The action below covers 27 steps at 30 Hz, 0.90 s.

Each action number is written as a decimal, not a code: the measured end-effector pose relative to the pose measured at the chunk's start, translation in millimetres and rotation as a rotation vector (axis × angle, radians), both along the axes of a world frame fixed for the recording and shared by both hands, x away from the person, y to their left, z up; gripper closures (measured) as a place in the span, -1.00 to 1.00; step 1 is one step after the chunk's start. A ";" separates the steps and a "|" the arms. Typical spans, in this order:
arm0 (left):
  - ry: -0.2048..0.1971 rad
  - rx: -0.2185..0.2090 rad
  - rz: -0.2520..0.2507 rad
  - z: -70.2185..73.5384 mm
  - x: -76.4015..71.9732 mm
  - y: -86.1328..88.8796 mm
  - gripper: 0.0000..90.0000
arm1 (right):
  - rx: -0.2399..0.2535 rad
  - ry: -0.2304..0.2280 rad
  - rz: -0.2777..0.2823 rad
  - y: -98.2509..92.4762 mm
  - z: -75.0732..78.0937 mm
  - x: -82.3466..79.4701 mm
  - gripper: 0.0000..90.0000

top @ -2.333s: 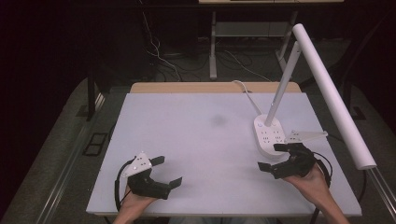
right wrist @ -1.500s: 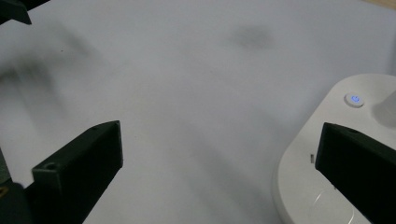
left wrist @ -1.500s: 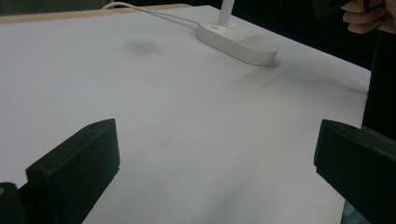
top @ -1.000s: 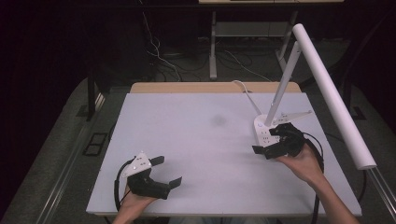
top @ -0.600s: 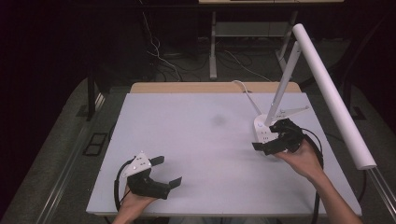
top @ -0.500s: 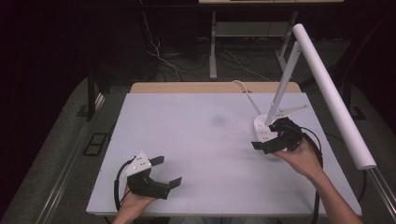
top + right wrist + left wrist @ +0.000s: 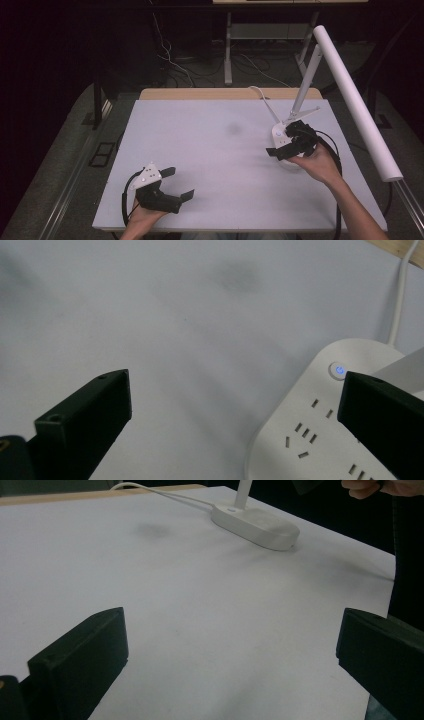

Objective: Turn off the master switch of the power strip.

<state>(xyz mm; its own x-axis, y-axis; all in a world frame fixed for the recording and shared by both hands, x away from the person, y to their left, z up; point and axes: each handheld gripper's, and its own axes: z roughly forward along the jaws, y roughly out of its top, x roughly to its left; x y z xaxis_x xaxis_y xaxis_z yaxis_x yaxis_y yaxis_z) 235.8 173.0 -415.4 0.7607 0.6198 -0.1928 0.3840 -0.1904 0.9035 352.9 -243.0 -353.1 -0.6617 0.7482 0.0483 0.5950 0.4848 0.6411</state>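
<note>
Lamp base (image 7: 345, 425): white, rounded — socket slots on top, blue-lit power button (image 7: 339, 369).
Right gripper (image 7: 287, 142): fingers apart, over the base.
Left gripper (image 7: 172, 184): fingers apart.

The left gripper (image 7: 232, 665) hovers wide apart over the white table (image 7: 200, 605), lamp base (image 7: 256, 522) beyond.

Black two-finger grippers (image 7: 172, 184) (image 7: 286, 143), black cables trailing; left bears grey three-cornered plate; forearms bare.
</note>
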 end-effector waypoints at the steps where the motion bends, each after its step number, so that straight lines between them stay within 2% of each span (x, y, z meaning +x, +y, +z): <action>1: 0.000 0.000 0.000 0.0 0.1 0.1 -1.00 | -0.007 0.000 0.000 0.9 -0.1 1.1 -0.92; 6: -0.001 0.001 0.000 0.0 0.4 0.7 -1.00 | -0.028 0.001 0.007 3.5 0.9 4.5 -0.89; 12: -0.001 -0.003 0.001 0.3 0.1 1.2 -1.00 | -0.080 -0.005 0.003 10.0 1.7 11.8 -0.81; 13: -0.001 -0.002 0.002 0.3 0.1 1.4 -1.00 | -0.092 -0.009 0.008 10.6 2.1 12.7 -0.67; 15: -0.002 -0.002 0.002 0.3 0.1 1.5 -1.00 | -0.107 -0.020 0.017 11.8 3.3 14.2 -0.66; 19: -0.001 -0.002 0.001 0.2 0.3 1.5 -1.00 | -0.134 -0.025 0.022 15.3 4.9 18.3 -0.46; 22: -0.002 -0.002 0.002 0.2 0.3 1.8 -1.00 | -0.152 -0.028 0.046 17.2 6.3 20.6 -0.14; 27: -0.001 -0.002 0.000 0.0 0.4 1.5 -1.00 | -0.189 -0.050 0.056 21.0 7.4 23.1 0.21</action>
